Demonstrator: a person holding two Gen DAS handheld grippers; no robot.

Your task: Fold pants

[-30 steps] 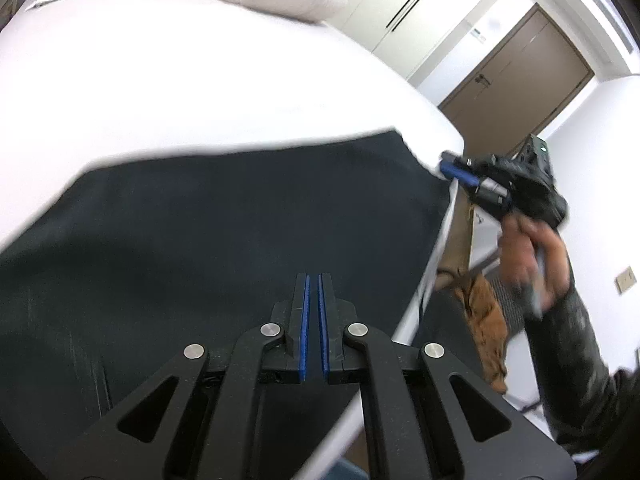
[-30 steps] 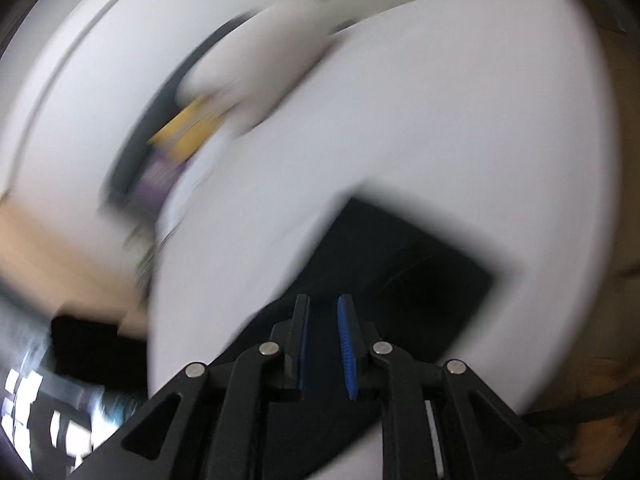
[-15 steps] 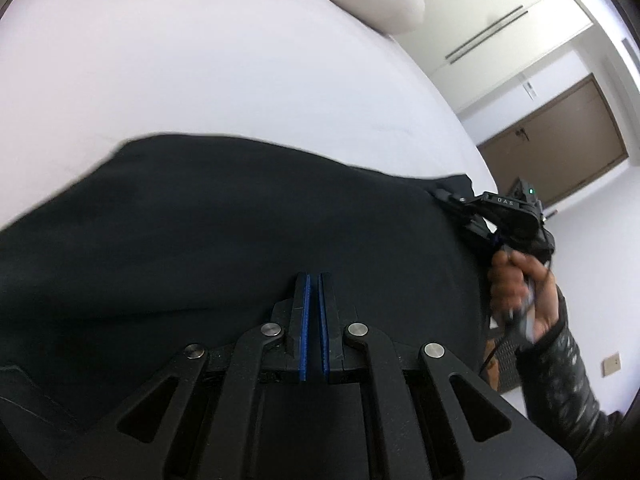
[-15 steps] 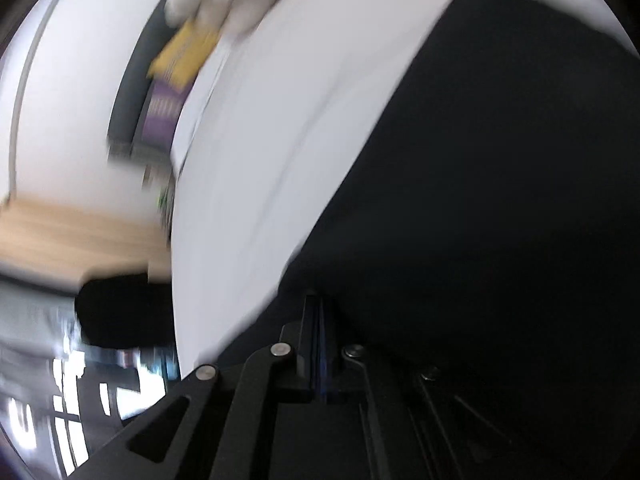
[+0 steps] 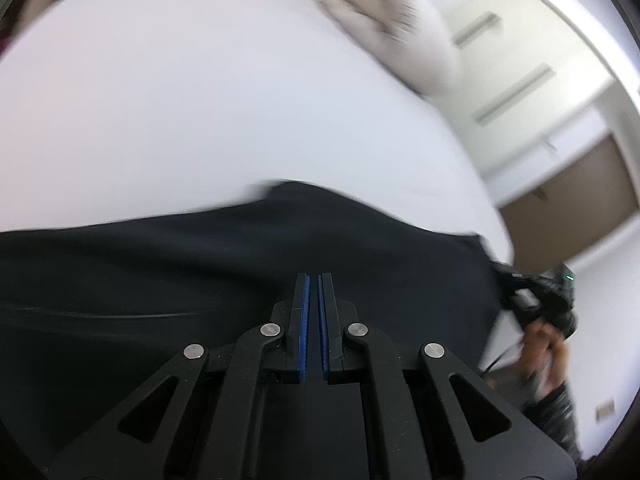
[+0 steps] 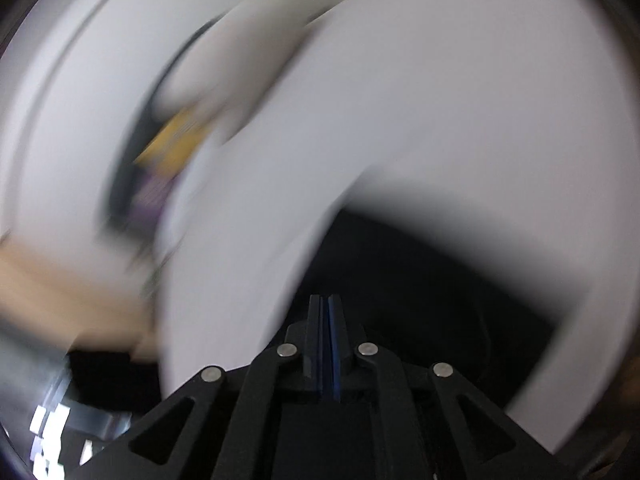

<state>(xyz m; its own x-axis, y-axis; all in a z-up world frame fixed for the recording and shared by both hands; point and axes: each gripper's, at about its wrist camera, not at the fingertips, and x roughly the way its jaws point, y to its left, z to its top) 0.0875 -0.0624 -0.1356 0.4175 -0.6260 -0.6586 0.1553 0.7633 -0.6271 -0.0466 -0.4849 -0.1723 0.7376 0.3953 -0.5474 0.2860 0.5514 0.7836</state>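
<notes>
Black pants (image 5: 240, 256) lie spread on a white bed (image 5: 200, 92) in the left wrist view. My left gripper (image 5: 313, 280) is shut with its tips over the dark cloth, apparently pinching it. The right gripper (image 5: 536, 300), held by a hand, sits at the pants' right edge. In the blurred right wrist view, my right gripper (image 6: 325, 304) is shut over the black pants (image 6: 420, 280), seemingly on the cloth.
A beige folded duvet (image 5: 396, 24) lies at the far end of the bed. White wardrobe doors (image 5: 520, 80) and a brown door (image 5: 576, 184) stand beyond. A yellow and purple item (image 6: 172, 152) shows blurred at the bed's far side.
The right gripper went from open to shut at the pants' edge. Both grippers have swung with the cloth, and the pants' far edge has shifted across the bed.
</notes>
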